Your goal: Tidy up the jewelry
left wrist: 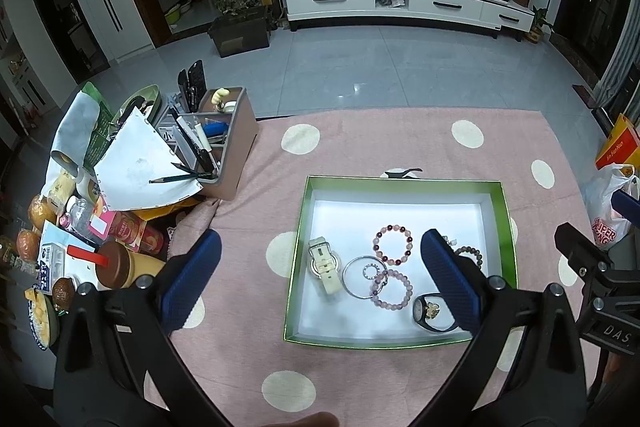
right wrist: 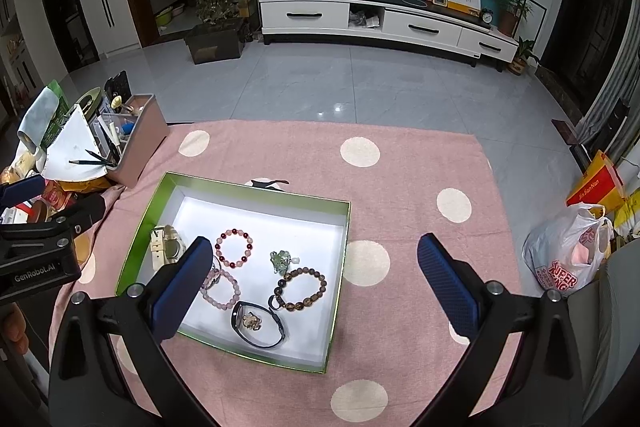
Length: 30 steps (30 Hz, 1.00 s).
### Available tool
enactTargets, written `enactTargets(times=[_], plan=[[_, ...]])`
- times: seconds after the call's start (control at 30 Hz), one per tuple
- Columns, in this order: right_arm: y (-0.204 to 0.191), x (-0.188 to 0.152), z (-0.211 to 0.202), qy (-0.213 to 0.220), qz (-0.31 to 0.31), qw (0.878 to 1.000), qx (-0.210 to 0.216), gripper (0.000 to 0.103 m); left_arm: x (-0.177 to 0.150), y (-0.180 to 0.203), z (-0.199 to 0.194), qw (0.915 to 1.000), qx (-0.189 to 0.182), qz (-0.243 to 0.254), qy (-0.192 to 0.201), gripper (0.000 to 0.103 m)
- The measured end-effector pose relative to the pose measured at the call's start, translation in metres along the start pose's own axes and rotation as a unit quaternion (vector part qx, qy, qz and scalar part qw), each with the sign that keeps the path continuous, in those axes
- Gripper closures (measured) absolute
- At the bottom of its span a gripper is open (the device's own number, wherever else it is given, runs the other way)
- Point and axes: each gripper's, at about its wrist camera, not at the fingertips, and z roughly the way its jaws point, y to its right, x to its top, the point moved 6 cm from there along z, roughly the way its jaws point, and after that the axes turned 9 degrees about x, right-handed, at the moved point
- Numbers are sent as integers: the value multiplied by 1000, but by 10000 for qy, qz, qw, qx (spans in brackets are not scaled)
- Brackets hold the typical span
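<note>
A green-rimmed box point(left wrist: 304, 211) point(right wrist: 338, 267) with a white floor sits on the pink dotted cloth. Inside lie a cream watch point(left wrist: 325, 267) point(right wrist: 166, 247), a silver bangle point(left wrist: 362, 277), a red-and-pink bead bracelet point(left wrist: 393, 245) point(right wrist: 234, 247), a pale pink bead bracelet point(left wrist: 392, 289) point(right wrist: 222, 289), a brown bead bracelet point(left wrist: 470, 255) point(right wrist: 302, 289), a black watch point(left wrist: 432, 313) point(right wrist: 258, 323) and a green pendant point(right wrist: 282, 261). My left gripper point(left wrist: 320, 279) hovers open above the box's left half. My right gripper point(right wrist: 316, 287) hovers open over its right side. Neither holds anything.
A pink organizer point(left wrist: 230, 143) point(right wrist: 138, 139) with pens, papers, drinks and snacks crowds the table's left end. A white plastic bag point(right wrist: 568, 259) and a yellow box point(right wrist: 596, 183) sit at the right. Pink cloth point(right wrist: 400, 179) surrounds the box.
</note>
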Motion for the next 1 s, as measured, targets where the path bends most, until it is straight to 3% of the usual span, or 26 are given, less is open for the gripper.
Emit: enactTargets(times=[1.0], plan=[[1, -5, 3, -9, -9, 10000, -20, 1, -7, 0, 11, 9999, 105, -25, -99, 2]])
